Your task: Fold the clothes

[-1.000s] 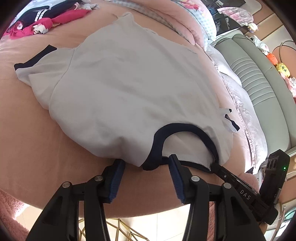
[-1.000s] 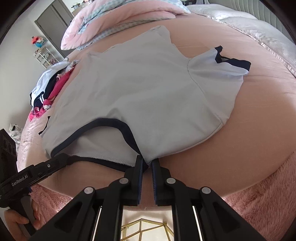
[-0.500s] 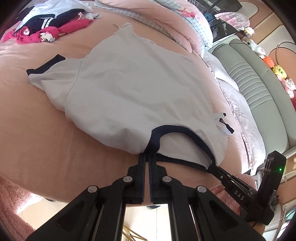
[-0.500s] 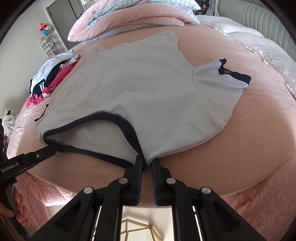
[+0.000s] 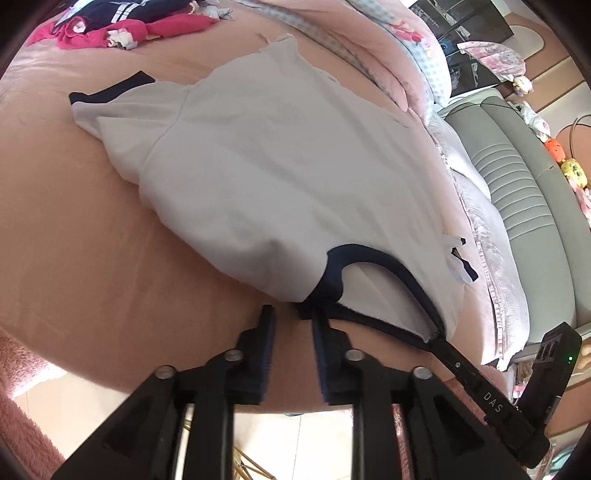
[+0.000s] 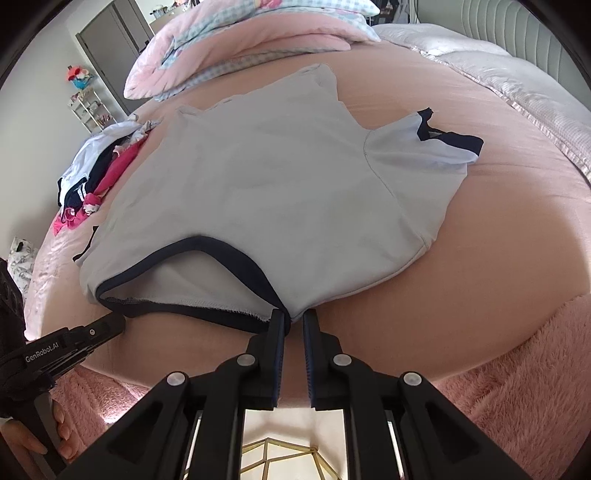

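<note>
Left view, lower centre: our left gripper [image 5: 290, 315] clamped the navy collar [image 5: 373, 258] half a second ago; now its jaws are opening, nothing pinched, collar end just touching the right pad. White T-shirt [image 5: 266, 173] lies flat mid-frame on the pink bed [image 5: 74, 240]. Right view, bottom centre: right gripper [image 6: 293, 319] nearly closed, still pinching the shirt's edge by the collar. We read this as a left regrip before folding.

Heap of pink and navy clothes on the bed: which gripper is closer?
Left. The left gripper, jaws opening around the white shirt's navy collar, sits toward the pink-and-navy clothes heap; the right gripper pinches the collar's other end, farther away.
</note>
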`<state>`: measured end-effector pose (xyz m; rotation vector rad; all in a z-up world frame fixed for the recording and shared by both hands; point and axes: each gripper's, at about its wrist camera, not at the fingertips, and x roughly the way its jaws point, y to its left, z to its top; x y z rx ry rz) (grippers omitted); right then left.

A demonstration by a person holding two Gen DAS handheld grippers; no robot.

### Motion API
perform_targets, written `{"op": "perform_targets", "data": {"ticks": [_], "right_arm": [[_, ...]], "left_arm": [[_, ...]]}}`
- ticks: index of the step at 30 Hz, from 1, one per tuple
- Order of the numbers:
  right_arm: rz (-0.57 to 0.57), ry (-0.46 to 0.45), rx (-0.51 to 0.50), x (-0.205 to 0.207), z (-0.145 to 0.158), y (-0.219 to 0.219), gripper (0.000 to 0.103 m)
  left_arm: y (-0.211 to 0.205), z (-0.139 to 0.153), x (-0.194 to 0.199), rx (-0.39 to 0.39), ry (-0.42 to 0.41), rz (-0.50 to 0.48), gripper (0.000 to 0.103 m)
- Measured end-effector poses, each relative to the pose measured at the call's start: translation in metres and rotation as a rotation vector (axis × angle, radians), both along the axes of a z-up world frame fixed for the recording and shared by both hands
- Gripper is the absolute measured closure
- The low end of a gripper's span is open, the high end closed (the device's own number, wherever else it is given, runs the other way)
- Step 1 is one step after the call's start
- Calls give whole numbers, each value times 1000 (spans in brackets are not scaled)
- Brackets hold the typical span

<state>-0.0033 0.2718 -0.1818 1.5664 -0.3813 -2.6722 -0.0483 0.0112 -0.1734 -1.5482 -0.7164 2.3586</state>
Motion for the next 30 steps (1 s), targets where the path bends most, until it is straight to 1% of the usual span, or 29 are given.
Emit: {"op": "perform_targets", "data": {"ticks": [1,2,5,6,7,8,9,12,14,15,16,17,19,20,23,24,25,26,29,30], "right_arm": [[-6,3,10,-1,0,0,83],[-13,5,16,-1,0,0,75],[-34,4,18,-4,-3,2,73],[-41,-3,9,-5,-5,4,73],[-49,-9,0,-7,-7,6,71],[-55,-15,-11,-8,-10,7,68],[-58,-21,-26,-9,-13,10,68],[-60,-16,-66,-13,-17,12,68],[-47,-3,-93,-17,-17,12,69],[-42,5,-101,-18,-17,11,70],[-41,20,-102,-18,-15,11,85],[-40,32,-96,-18,-12,10,93],[-33,45,-75,-15,-7,7,94],[-28,49,-62,-14,-5,6,94],[-12,32,-12,-10,-7,1,94],[-3,13,8,-10,-11,-2,94],[3,-2,19,-10,-15,-4,94],[-1,-9,5,-10,-17,-3,94],[-35,-2,-65,-9,-15,6,92],[-47,0,-78,-9,-14,8,89]], "left_arm": [[3,0,-2,8,3,-7,56],[6,2,-2,0,10,-11,54],[13,5,-2,-49,32,-16,54],[12,3,-4,-55,30,-13,56],[12,1,-6,-62,27,-9,71],[11,-1,-8,-68,25,-5,82],[10,-2,-10,-73,23,-1,96],[4,-3,-13,-45,21,17,101],[1,2,-11,-35,26,12,102],[0,6,-8,-35,32,3,102],[0,11,-5,-34,37,-7,102],[-1,15,-3,-34,43,-16,102],[-2,24,3,-32,53,-35,102],[-6,24,8,-23,42,-37,102],[-8,16,16,-40,9,-58,102],[-8,9,16,-10,-9,-62,102],[-12,3,15,43,-41,-35,102],[-16,-4,15,92,-70,-9,102],[-19,-5,13,97,-67,44,98],[-18,-2,12,82,-53,56,88]]}}
